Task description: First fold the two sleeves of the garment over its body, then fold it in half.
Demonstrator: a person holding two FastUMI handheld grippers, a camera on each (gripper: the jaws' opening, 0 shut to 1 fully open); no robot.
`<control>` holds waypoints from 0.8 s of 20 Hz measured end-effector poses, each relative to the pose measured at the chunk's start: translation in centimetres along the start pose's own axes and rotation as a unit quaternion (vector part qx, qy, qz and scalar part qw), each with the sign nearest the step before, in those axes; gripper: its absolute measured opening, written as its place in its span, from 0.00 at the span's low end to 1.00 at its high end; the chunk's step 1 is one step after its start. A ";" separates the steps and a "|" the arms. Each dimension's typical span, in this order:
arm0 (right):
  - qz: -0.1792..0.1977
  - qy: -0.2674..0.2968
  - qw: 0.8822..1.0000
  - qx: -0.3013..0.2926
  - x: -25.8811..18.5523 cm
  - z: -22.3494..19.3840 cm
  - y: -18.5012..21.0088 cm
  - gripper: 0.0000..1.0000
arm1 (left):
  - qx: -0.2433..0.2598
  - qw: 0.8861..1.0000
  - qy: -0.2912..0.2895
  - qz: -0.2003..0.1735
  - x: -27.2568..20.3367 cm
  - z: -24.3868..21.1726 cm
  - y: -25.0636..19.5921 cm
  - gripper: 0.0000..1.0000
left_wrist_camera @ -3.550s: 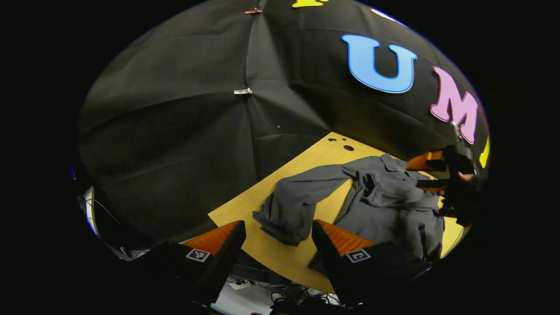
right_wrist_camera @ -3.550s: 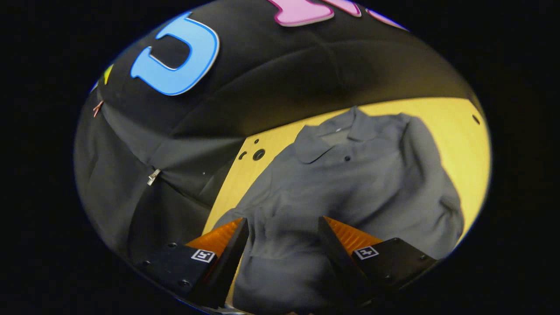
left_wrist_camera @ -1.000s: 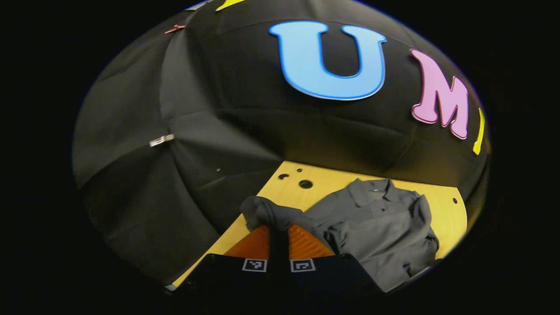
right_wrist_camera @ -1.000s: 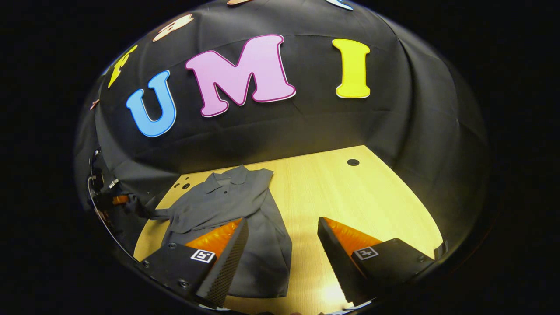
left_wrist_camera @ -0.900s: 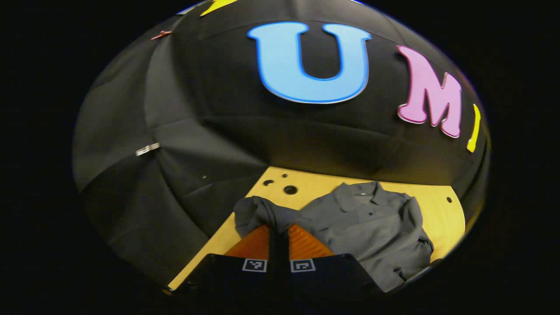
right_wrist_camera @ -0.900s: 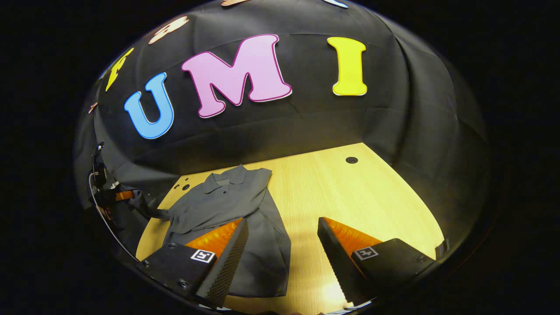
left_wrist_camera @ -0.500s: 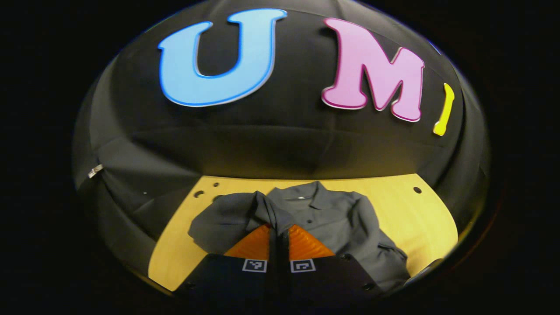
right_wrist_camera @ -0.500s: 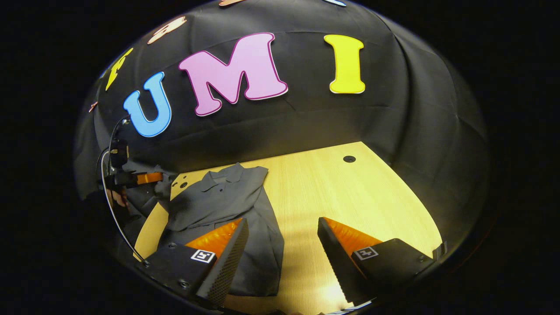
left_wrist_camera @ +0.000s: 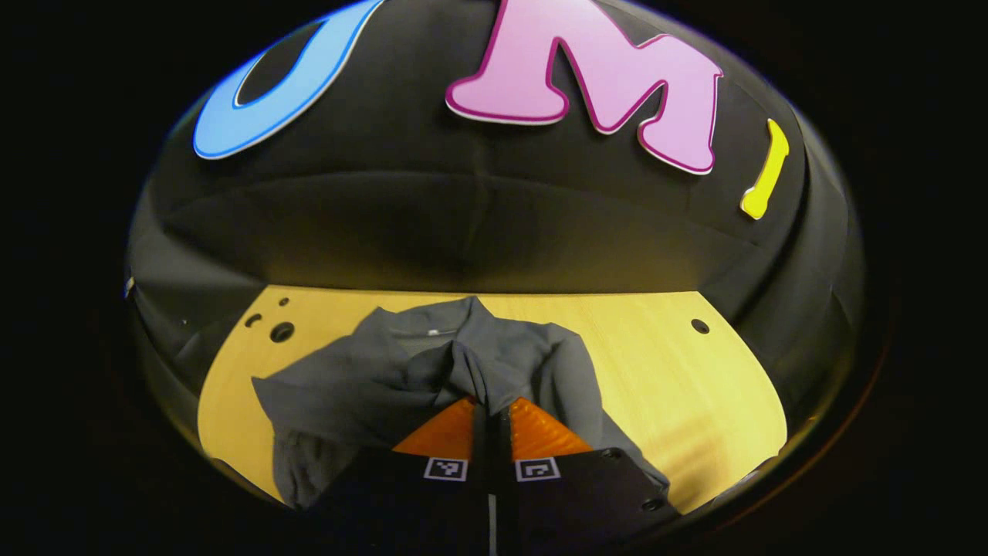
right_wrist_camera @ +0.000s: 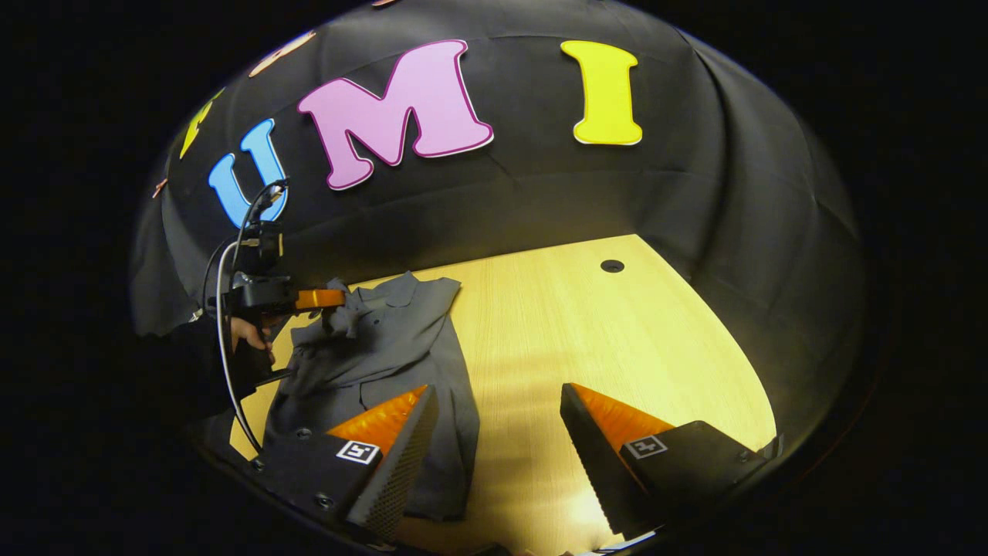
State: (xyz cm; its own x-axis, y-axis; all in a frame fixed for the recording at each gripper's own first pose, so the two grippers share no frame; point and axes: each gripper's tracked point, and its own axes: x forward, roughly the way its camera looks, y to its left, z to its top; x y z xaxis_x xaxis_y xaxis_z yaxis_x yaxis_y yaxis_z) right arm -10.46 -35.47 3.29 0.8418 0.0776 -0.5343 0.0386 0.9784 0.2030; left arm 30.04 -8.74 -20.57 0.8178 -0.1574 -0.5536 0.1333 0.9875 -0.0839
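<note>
The left gripper (left_wrist_camera: 491,409) pinches the sleeve (left_wrist_camera: 463,371) above the garment's body (right_wrist_camera: 401,340), while the right gripper (right_wrist_camera: 498,432), fingers spread, hangs nearer the hem.

left claw (left_wrist_camera: 491,408) seemingly clamped, right claw (right_wrist_camera: 498,409) agape

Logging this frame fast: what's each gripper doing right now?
Left gripper: shut on the sleeve, lifted over the shirt.
Right gripper: open, holding nothing, above the table.
</note>
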 end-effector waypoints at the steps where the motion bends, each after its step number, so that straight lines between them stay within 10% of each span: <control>1: 0.003 0.004 1.000 -0.001 0.3 -0.1 -0.2 0.99 | -0.008 1.000 0.005 0.002 0.7 -0.3 -0.4 0.10; 4: 0.010 0.011 1.000 -0.008 0.8 -0.3 -0.4 0.99 | -0.019 1.000 0.015 0.006 2.3 -1.0 -1.0 0.19; 8: 0.024 0.015 0.999 -0.014 1.4 -0.3 0.8 0.98 | -0.035 0.999 0.009 -0.009 1.2 -0.6 -1.7 0.80; 16: 0.051 0.044 0.997 -0.037 1.6 -3.2 6.7 0.99 | -0.031 0.999 -0.017 -0.017 -11.2 -2.8 5.2 0.96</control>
State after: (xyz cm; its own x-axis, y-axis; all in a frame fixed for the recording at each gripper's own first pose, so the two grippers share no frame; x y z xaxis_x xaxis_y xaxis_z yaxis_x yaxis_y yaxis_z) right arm -10.55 -28.13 1.16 0.7883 0.1915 -0.5847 -0.0880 0.9756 0.2010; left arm 20.03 -1.86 -17.17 0.8319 -0.1898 -0.5215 0.1273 0.9799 -0.1537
